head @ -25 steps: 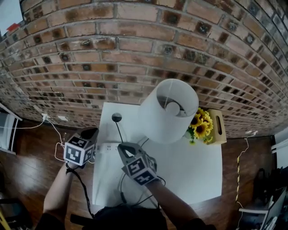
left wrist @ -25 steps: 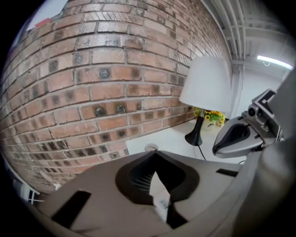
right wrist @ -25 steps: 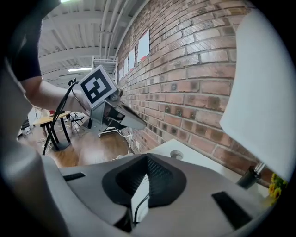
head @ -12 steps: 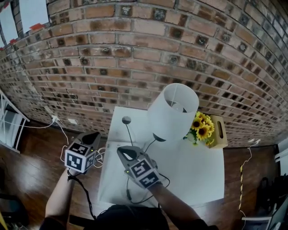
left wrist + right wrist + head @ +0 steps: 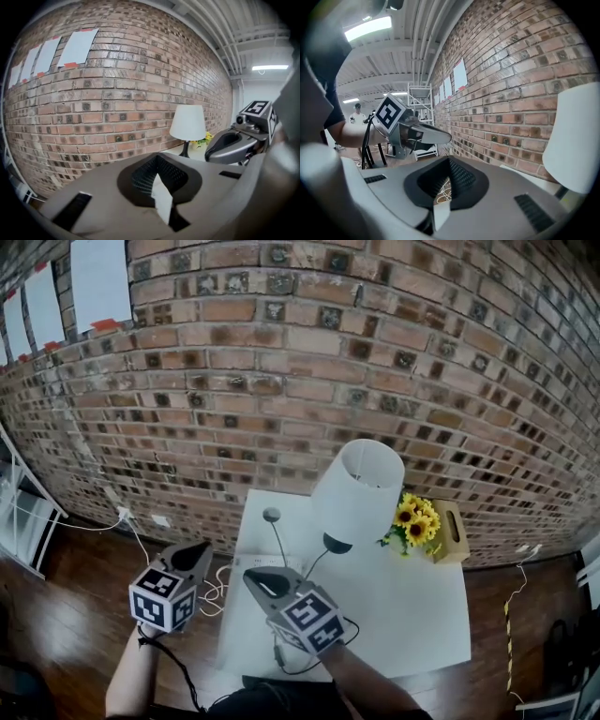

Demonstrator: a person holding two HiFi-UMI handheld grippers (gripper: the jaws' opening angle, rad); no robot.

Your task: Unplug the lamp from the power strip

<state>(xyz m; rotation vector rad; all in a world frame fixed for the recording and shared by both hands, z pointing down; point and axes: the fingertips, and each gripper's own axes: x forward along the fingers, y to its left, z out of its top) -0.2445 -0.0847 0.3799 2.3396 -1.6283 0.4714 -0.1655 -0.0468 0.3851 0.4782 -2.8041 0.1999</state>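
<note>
The lamp's white shade (image 5: 361, 488) stands on the white table (image 5: 422, 615) on a dark base (image 5: 336, 543). Its black cord (image 5: 279, 654) loops near the table's front edge. The white power strip (image 5: 247, 565) lies at the table's left edge, mostly hidden behind my right gripper (image 5: 258, 579), so I cannot tell whether the plug sits in it. My left gripper (image 5: 194, 554) hangs left of the table, over the floor. Both are shut and hold nothing. The left gripper (image 5: 157, 155) looks toward the lamp (image 5: 188, 123), and the right gripper (image 5: 449, 160) toward the brick wall.
A thin stand with a round head (image 5: 272, 515) rises left of the lamp. Sunflowers (image 5: 412, 515) and a wooden box (image 5: 451, 519) sit at the table's back right. White cables (image 5: 217, 592) lie on the floor by the wall outlets (image 5: 122, 514). A metal shelf (image 5: 419, 117) stands further off.
Both grippers have risen and drawn back from the table, still shut. The view has lifted, so the table and lamp sit lower and look smaller.
</note>
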